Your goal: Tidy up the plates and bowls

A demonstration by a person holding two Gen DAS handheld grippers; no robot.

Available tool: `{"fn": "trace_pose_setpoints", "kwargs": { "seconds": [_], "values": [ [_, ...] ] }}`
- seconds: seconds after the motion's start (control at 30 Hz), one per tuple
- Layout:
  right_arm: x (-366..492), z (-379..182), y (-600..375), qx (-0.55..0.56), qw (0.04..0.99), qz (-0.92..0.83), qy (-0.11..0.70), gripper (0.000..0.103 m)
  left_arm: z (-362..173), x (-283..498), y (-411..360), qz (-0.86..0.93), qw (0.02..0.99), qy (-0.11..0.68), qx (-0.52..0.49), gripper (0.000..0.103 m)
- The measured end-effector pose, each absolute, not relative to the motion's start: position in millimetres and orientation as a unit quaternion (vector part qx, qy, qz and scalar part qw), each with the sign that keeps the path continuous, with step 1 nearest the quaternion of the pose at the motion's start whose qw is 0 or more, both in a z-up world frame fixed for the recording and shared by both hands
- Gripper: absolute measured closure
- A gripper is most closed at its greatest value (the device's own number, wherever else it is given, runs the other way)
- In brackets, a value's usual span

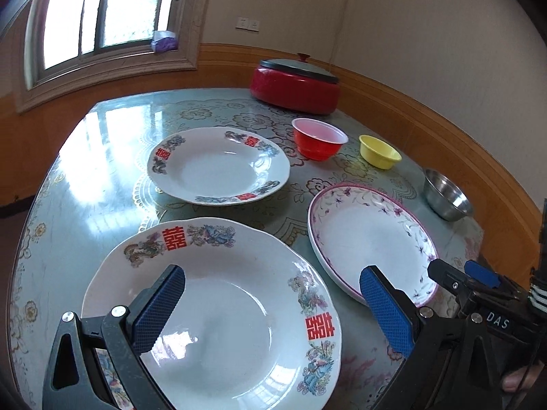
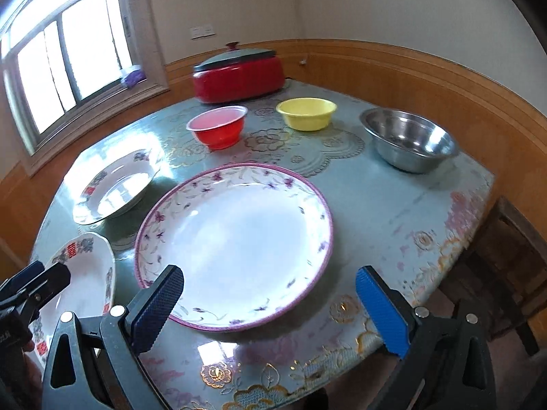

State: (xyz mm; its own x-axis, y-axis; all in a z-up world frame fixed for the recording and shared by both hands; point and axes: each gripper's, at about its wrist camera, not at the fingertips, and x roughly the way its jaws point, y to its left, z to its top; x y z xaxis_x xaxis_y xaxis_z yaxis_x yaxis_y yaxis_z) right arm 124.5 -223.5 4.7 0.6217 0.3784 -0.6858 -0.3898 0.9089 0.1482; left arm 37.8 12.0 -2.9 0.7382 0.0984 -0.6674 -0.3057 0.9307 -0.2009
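Plates (image 1: pixel 218 307) bearing red 囍, gripper (image 1: pixel 497 323) maybe "DAS"

Open right claw (image 2: pixel 270 311) above purple-rimmed plate (image 2: pixel 239 239), red bowl (image 2: pixel 218 130), yellow bowl (image 2: pixel 306 113), steel bowl (image 2: pixel 408 140)

The bench (image 2: pixel 393 212) is wearing a glossy floral covering that is throwing back window glare beside the purple-rimmed plate (image 2: pixel 236 242), whose glazed ceramic is shining smooth. Behind that plate, the steel bowl (image 2: pixel 408 140) is gleaming like brushed metal, while the red bowl (image 2: pixel 218 126) and yellow bowl (image 2: pixel 306 113) are looking like plastic. The fingers (image 2: pixel 157 307) are showing textured blue pads.
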Motion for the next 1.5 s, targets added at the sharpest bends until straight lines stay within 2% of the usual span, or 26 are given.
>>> {"fn": "trace_pose_setpoints", "kwargs": {
  "seconds": [0.13, 0.23, 0.33, 0.4, 0.5, 0.53, 0.73, 0.87, 1.03, 1.23, 1.33, 1.5],
  "values": [
    [124, 11, -199, -0.051, 0.867, 0.337, 0.363, 0.002, -1, 23, 14, 0.176, 0.909, 0.338, -0.169, 0.001],
    [116, 12, -178, -0.090, 0.827, 0.428, 0.353, 0.008, -2, 7, 15, 0.227, 0.897, 0.337, -0.173, 0.004],
    [110, 11, -158, -0.119, 0.787, 0.493, 0.351, 0.022, -5, -14, 19, 0.277, 0.878, 0.339, -0.193, 0.008],
    [105, 11, -148, -0.125, 0.763, 0.529, 0.350, 0.026, -7, -29, 22, 0.305, 0.866, 0.341, -0.202, 0.009],
    [101, 7, -127, -0.144, 0.737, 0.562, 0.347, 0.038, -8, -49, 29, 0.334, 0.852, 0.343, -0.211, 0.022],
    [101, 6, -118, -0.149, 0.731, 0.569, 0.346, 0.039, -9, -56, 32, 0.338, 0.851, 0.341, -0.213, 0.022],
    [110, 0, -81, -0.199, 0.740, 0.543, 0.343, 0.039, -26, -87, 55, 0.346, 0.843, 0.332, -0.244, 0.025],
    [123, 7, -94, -0.200, 0.762, 0.510, 0.345, 0.039, -23, -91, 61, 0.338, 0.852, 0.316, -0.244, 0.025],
    [158, 12, -139, -0.175, 0.825, 0.406, 0.351, 0.039, -8, -50, 47, 0.244, 0.891, 0.314, -0.218, 0.025],
    [215, 0, -185, -0.180, 0.858, 0.310, 0.368, 0.039, 2, 12, -18, 0.108, 0.925, 0.338, -0.138, 0.026],
    [242, -9, -193, -0.187, 0.855, 0.304, 0.376, 0.040, 2, 33, -43, 0.074, 0.926, 0.350, -0.120, 0.034],
    [272, -27, -187, -0.213, 0.823, 0.349, 0.395, 0.041, -6, 58, -68, 0.066, 0.917, 0.369, -0.139, 0.042]
  ]
}}
